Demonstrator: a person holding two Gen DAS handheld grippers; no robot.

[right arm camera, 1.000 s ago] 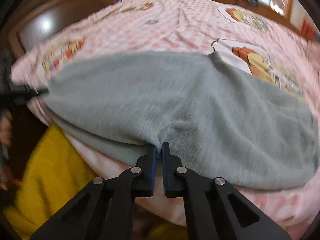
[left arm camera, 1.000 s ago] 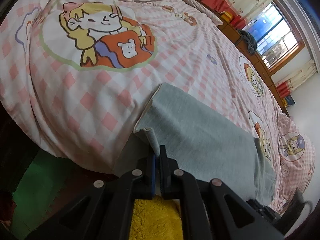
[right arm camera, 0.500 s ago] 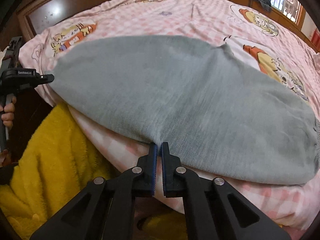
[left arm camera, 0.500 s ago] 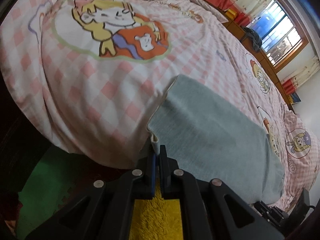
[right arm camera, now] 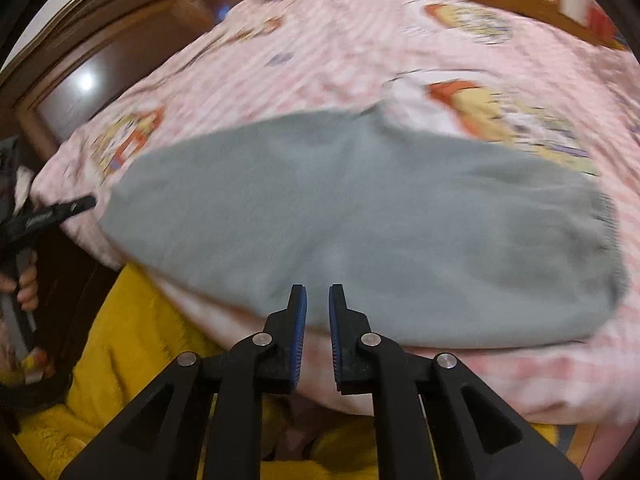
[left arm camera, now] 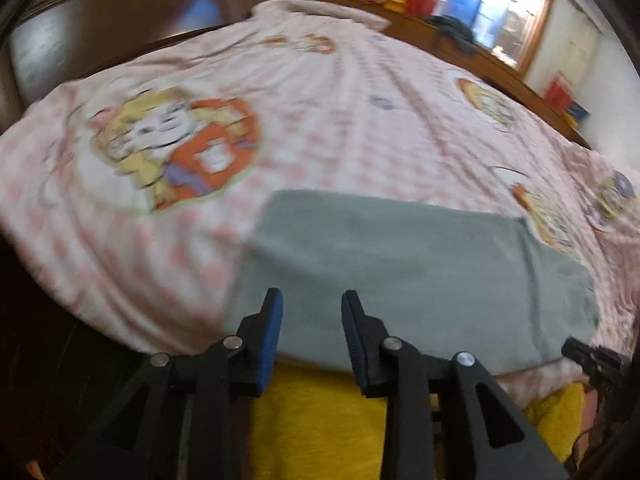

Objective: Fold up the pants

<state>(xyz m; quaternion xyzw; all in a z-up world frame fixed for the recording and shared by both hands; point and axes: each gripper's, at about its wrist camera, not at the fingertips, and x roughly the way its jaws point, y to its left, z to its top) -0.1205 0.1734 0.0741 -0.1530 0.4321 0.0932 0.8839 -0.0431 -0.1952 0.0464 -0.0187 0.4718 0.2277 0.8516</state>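
Pink-and-white checked cartoon-print bedsheet [left arm camera: 360,128] covers the bed, with a dark wooden headboard [left arm camera: 120,40] behind it and a window at the far side. Lying flat near the bed's front edge is the pair of soft grey knit pants [right arm camera: 360,216], already doubled leg on leg, its long axis running side to side along that edge. Its elastic waistband end [right arm camera: 608,220] lies to the right, the cuff end to the left. Both views are smeared with motion blur, so fine seams cannot be made out. The left claw [left arm camera: 311,300] stands parted and holds nothing, hovering over the near hem toward the cuff end. The right claw [right arm camera: 317,294] is also parted, more narrowly, and empty, just above the near hem around mid-length. A fuzzy yellow garment [right arm camera: 132,344] shows below both claws. Judging by the layout, the next fold runs end to end, and the left claw is nearer the cuffs, the right nearer the waistband
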